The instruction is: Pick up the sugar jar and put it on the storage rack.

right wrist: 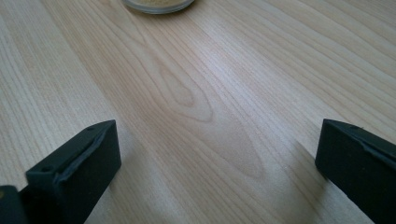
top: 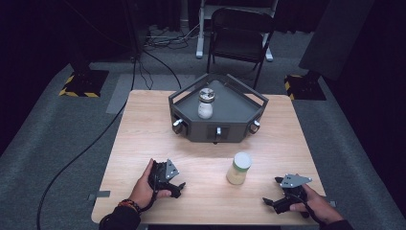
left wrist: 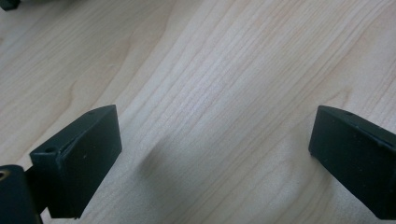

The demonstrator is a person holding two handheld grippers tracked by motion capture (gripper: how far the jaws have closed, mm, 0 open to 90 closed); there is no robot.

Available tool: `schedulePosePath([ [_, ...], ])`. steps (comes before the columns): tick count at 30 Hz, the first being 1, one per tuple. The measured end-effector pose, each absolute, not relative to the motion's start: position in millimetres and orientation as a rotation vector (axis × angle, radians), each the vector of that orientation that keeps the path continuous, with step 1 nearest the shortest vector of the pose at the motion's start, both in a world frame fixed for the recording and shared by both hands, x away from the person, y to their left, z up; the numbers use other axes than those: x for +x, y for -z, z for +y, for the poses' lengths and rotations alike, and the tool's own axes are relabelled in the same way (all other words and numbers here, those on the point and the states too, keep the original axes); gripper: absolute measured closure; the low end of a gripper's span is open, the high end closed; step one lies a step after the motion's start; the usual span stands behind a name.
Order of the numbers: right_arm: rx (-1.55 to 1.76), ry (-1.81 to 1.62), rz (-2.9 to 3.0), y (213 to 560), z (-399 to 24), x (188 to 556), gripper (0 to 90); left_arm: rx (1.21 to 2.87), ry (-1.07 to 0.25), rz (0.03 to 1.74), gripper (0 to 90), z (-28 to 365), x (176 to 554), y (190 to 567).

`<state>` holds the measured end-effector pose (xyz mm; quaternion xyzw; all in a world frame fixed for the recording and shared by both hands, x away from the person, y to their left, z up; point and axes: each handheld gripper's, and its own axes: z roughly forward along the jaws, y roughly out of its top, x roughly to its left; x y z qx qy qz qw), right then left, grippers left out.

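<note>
Light wood desk on grey carpet, dark room, a chair behind. Left claw and right claw rest near the front edge, both spread, empty. Jar stands between them; a second jar sits in the grey tray by the far edge.

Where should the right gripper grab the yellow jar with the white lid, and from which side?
Grip the yellow jar around its round body, below the white lid, probably coming in level from the right gripper's side. It stands upright on the table, apart from the grey tray, so nothing blocks a side approach. The jaws stand wide open, likely enough to take the body.
</note>
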<state>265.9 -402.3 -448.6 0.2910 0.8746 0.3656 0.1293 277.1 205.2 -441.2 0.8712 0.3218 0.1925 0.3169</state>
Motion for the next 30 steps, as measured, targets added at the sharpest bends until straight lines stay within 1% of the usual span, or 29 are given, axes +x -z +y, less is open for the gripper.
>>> schedulePosePath([
  [7,0.831,-1.065,2.551,449,-402,269,0.0,2.270,-0.475,0.900,1.2,212,278,442],
  [16,0.819,-1.069,2.558,449,-400,272,0.0,2.229,-0.375,0.977,0.9,226,286,445],
  [30,0.812,-1.070,2.563,448,-397,275,0.0,2.221,-0.374,0.956,0.1,231,286,448],
])
